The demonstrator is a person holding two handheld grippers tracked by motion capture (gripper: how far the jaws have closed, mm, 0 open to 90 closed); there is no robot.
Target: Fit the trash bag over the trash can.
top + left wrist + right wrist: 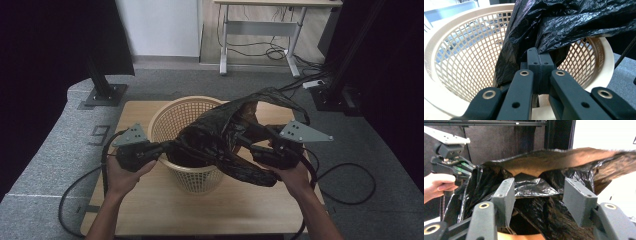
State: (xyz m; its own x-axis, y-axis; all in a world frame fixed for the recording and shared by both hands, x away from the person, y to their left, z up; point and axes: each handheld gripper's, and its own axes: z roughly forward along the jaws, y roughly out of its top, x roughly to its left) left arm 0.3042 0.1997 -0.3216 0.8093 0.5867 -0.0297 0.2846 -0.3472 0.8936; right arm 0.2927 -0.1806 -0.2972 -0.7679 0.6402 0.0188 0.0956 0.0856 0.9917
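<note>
1. The left hand-held gripper (pixel 539 58) is clamped shut on the near edge of a black bin bag (pixel 220 135) at the rim of a tan basket (pixel 172 117) on the counter (pixel 150 210).
2. The right hand-held gripper (pixel 537 195) stands open, its jaws straddling loose plastic without pressing it.
3. The bag stretches from left to right between the two grippers, half in the basket, its raised mouth lying directly ahead of the right one.

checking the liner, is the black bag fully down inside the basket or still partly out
Partly out: the black bag drapes over the mesh basket rim, its far edge lifted above it.
</note>
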